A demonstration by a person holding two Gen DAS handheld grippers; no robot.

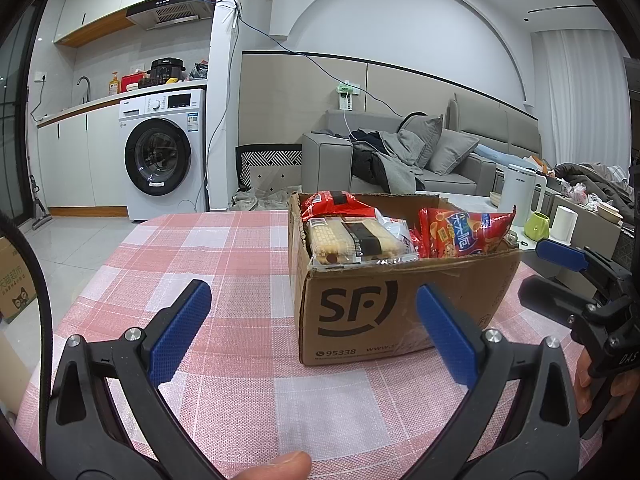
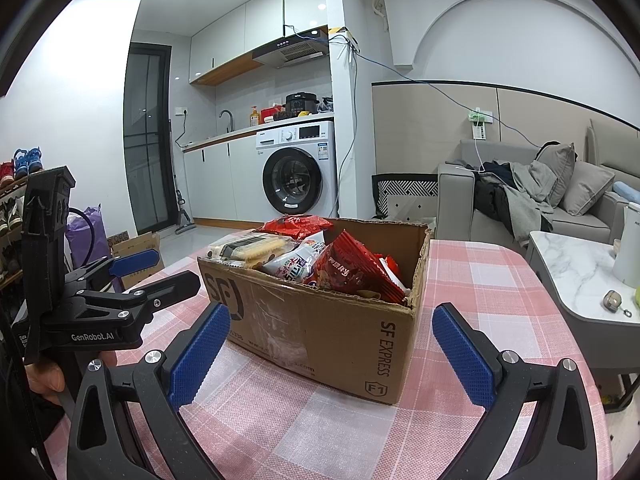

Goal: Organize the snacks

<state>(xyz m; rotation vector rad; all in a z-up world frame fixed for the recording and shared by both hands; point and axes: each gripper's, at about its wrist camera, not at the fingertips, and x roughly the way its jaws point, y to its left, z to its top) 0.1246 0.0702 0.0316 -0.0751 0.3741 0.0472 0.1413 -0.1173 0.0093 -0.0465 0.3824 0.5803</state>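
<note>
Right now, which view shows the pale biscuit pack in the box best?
The left wrist view: the biscuit pack lies near the box front, its long face unobstructed, above the SF logo. In the right wrist view the same pack sits at the far left corner, smaller and seen edge-on, partly behind the rim.

Table (image 1: 224,248) has a pink and white checked cloth on it. Only thing sitting on it is a cardboard box (image 1: 400,312) stuffed with snacks.

walls: white, beige panels | floor: pale glossy tiles (image 2: 192,246) | kitchen: washer (image 1: 164,156) under counter, hood (image 1: 170,12) above | sofa (image 1: 400,160): grey, strewn with clothes | side table (image 2: 572,268): marble | light: ceiling spots
</note>
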